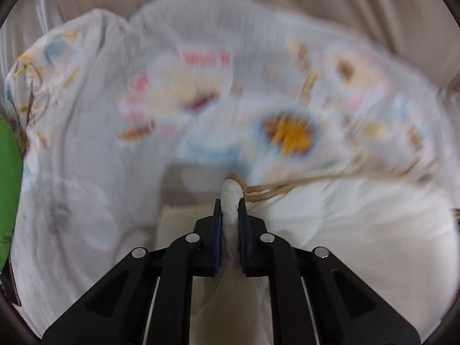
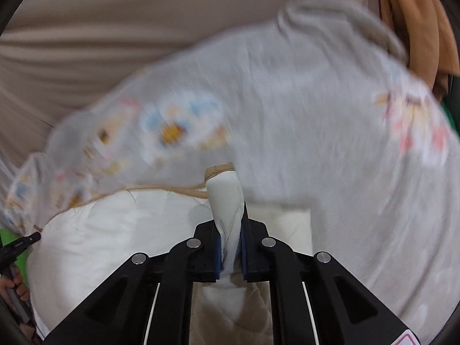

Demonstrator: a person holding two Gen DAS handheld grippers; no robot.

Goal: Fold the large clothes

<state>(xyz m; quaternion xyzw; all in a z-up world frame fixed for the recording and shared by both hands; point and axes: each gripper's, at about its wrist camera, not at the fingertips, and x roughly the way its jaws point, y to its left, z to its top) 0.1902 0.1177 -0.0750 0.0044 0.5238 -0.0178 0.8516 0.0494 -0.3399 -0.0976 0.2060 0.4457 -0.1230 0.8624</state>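
- Now the left gripper [image 1: 230,201] is clamping a bunched edge of the pale quilt with cartoon prints and tan piping [image 1: 218,92].
- Likewise the right gripper [image 2: 230,215] is pinching another tan-piped edge, the quilt spreading over beige bedding [image 2: 115,28].

pale floral-print quilt [image 1: 201,92], tan-trimmed white underside

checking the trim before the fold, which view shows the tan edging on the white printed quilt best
The right wrist view: the tan edging caps the pinched corner in the right gripper and runs leftward along the white printed quilt. The left wrist view shows the edging as a blurrier strand beside the left gripper.
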